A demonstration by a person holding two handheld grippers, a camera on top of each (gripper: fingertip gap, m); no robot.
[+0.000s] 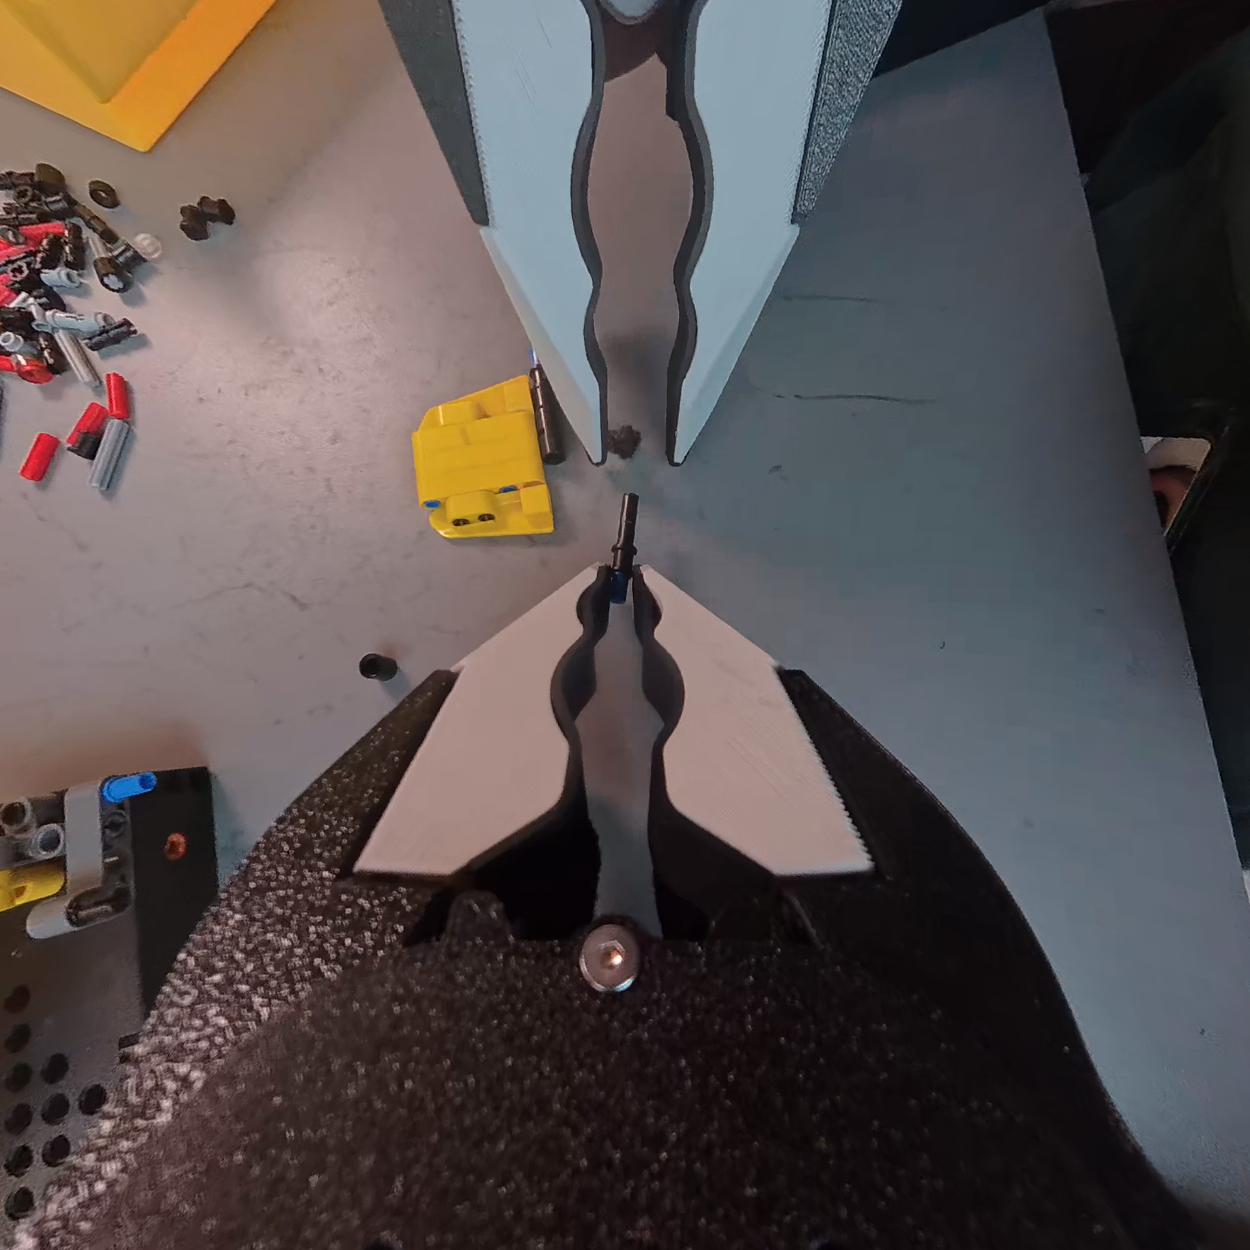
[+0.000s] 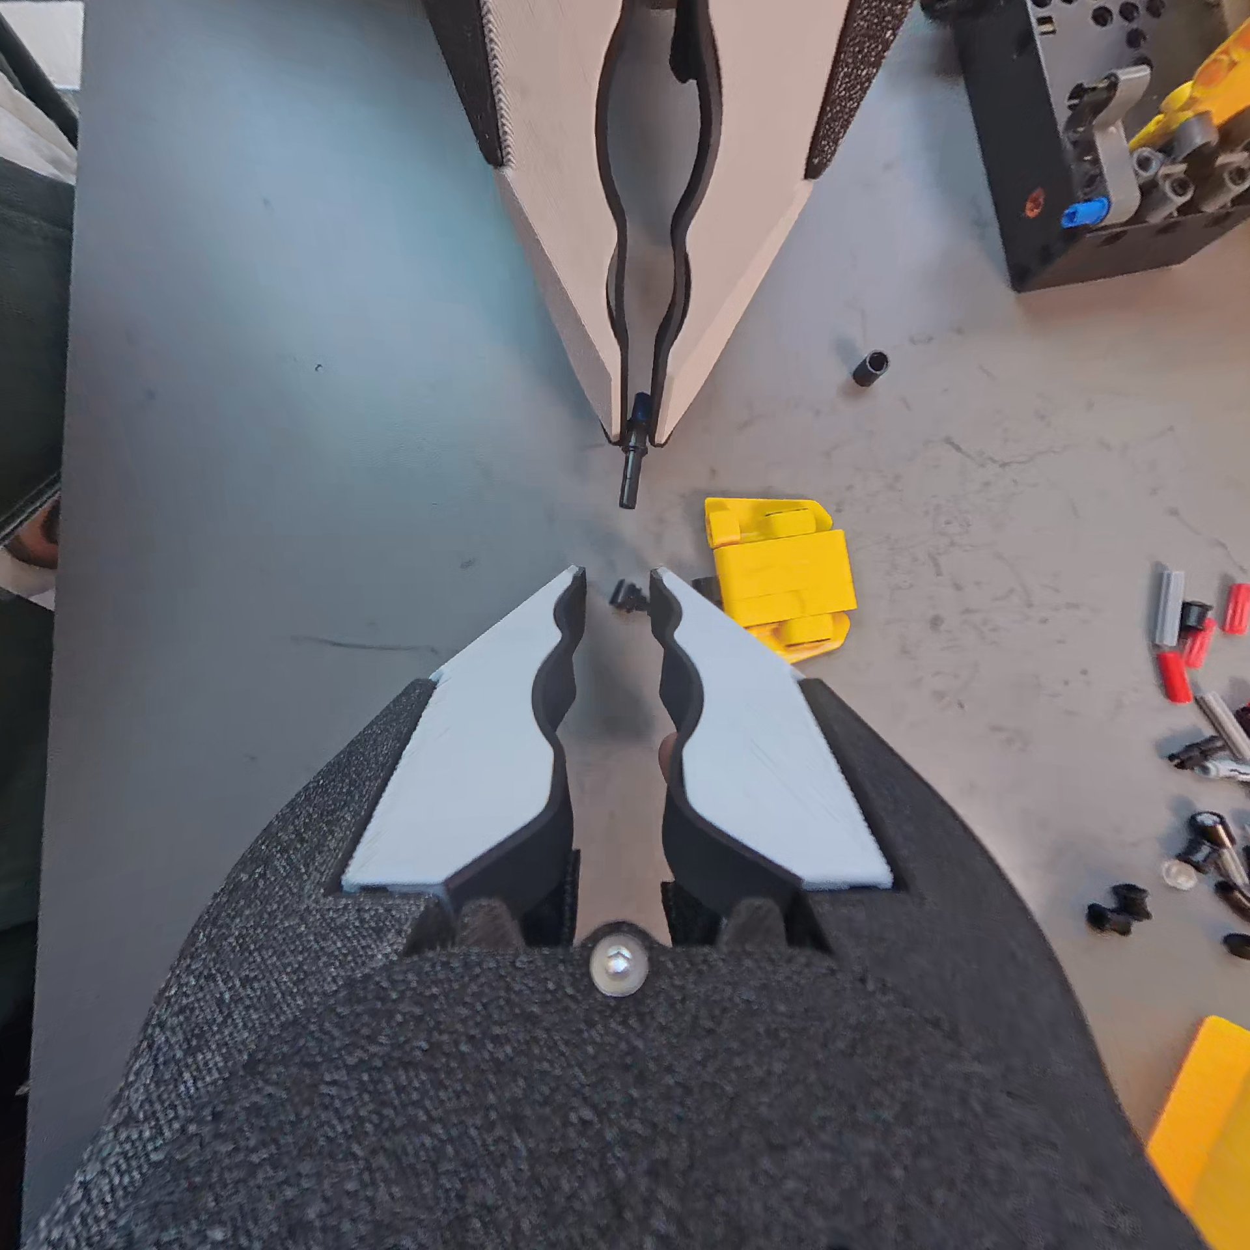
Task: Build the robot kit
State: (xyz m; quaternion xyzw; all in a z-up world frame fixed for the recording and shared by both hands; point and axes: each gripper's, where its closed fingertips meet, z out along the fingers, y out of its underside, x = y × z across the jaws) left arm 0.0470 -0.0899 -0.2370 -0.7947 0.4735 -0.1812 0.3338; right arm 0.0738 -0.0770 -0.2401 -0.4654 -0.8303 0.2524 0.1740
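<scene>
My left gripper (image 1: 619, 568) is shut on a thin black pin with a blue end (image 1: 623, 534), which sticks out forward past the fingertips; the pin also shows in the right wrist view (image 2: 632, 460). My right gripper (image 2: 617, 575) is open, facing the left one tip to tip a short way off. A small black connector piece (image 2: 626, 596) lies on the table between its fingertips, also seen in the left wrist view (image 1: 622, 440). A yellow brick assembly (image 1: 483, 460) lies just beside the right gripper, with a black pin along its edge.
A pile of small red, grey and black pins (image 1: 61, 284) lies at the left. A black perforated block with grey and yellow parts (image 2: 1096, 149) stands nearby. A black bush (image 2: 870, 368) lies loose. A yellow tray (image 1: 115, 54) sits at a corner. The table edge (image 1: 1096, 338) runs along the right. My left and right fingertips are right by each other.
</scene>
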